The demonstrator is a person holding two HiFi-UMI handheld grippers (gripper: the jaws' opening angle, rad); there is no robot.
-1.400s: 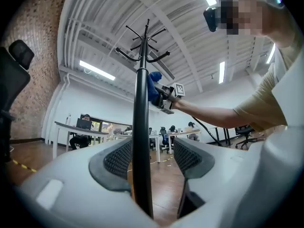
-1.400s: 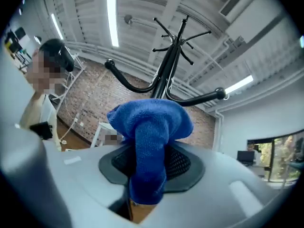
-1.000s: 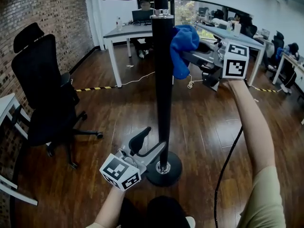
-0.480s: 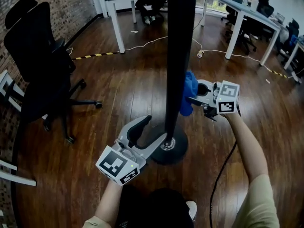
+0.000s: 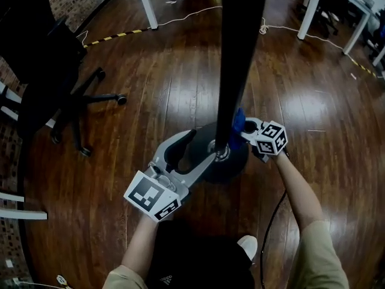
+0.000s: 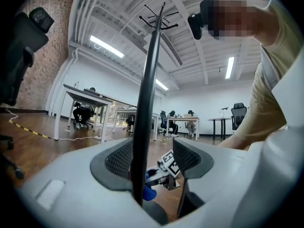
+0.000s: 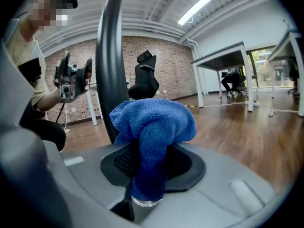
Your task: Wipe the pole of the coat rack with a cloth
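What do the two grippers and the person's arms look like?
The left gripper and the right gripper have light grey bodies and two curved jaws lined with black ribbed pads. Each carries a white cube with black square markers. A black cable trails from the right one. The person wears beige short sleeves, and the forearms are bare.

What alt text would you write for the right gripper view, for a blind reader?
A blue cloth is clamped in the right hand-held gripper, close beside the coat rack's black pole. Behind are a wood floor, brick wall and office chair.
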